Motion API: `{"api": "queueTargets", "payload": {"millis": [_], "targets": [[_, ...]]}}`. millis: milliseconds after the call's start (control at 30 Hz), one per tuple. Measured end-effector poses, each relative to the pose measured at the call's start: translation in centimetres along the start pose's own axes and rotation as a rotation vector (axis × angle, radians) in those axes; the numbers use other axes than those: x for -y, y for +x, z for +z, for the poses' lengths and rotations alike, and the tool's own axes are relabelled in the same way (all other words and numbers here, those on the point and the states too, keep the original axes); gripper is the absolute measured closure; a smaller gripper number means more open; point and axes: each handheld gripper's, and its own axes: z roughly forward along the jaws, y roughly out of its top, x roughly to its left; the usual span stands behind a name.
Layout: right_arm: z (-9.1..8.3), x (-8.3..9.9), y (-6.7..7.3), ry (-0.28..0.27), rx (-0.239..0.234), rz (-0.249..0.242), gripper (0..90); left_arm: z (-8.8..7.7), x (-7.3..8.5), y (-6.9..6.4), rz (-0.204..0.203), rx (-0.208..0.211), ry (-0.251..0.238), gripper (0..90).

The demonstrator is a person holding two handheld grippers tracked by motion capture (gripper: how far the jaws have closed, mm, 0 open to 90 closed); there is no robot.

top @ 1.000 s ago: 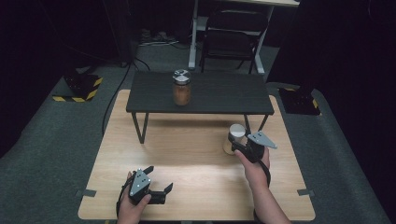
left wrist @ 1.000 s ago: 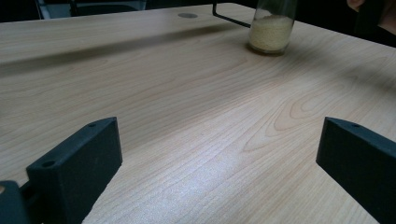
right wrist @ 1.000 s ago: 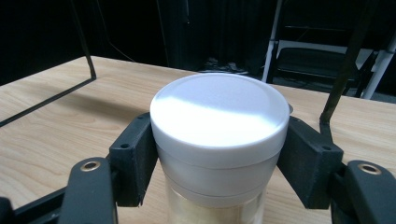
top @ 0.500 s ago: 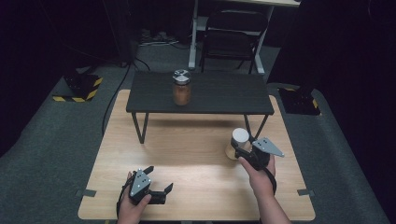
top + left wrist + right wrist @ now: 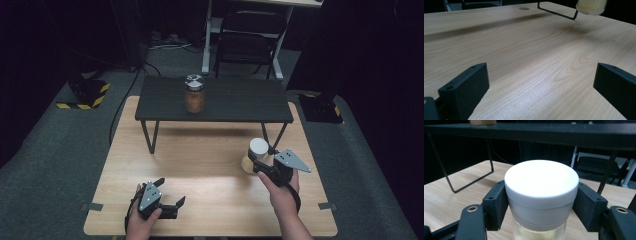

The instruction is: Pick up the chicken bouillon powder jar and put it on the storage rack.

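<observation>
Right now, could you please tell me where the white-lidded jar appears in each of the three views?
High view: the white-lidded jar is right of centre, held in the right gripper above the wooden table.
Left gripper view: its grainy, pale bottom is at the top right edge.
Right gripper view: centre, its lid clamped between the jaws.
Shared landmark: the black shelf's thin metal leg.
</observation>
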Motion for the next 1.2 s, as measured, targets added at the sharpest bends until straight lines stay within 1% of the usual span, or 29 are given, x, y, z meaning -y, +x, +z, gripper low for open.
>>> {"api": "queueTargets", "payload": {"millis": [167, 333, 600, 700, 867, 1033, 1200], "targets": [[-0.5, -1.0, 0.3, -0.005, 0.005, -0.004, 33.6, 0.0, 0.0, 0.0, -0.002, 0.001, -0.002, 0.5], [-1.1, -2.0, 0.2, -0.019, 0.003, -0.001, 33.6, 0.0, 0.0, 0.1, -0.005, 0.002, 0.0, 0.5], [-1.9, -4.1, 0.5, -0.041, 0.004, -0.011, 33.7, 0.0, 0.1, 0.2, -0.009, 0.006, -0.004, 0.5], [-2.0, -4.8, 0.6, -0.045, 0.002, -0.01, 33.7, -0.1, 0.1, 0.2, -0.008, 0.006, -0.004, 0.5], [-2.1, -6.4, 1.1, -0.043, 0.0, -0.033, 33.7, -0.1, 0.1, 0.3, -0.01, 0.011, -0.005, 0.5], [-2.0, -7.7, 1.2, -0.051, -0.005, -0.016, 33.7, -0.1, 0.2, 0.4, -0.022, 0.014, -0.008, 0.5], [-1.8, -9.2, 1.3, -0.059, -0.003, -0.019, 33.7, -0.1, 0.2, 0.5, -0.031, 0.016, -0.011, 0.5]]}}
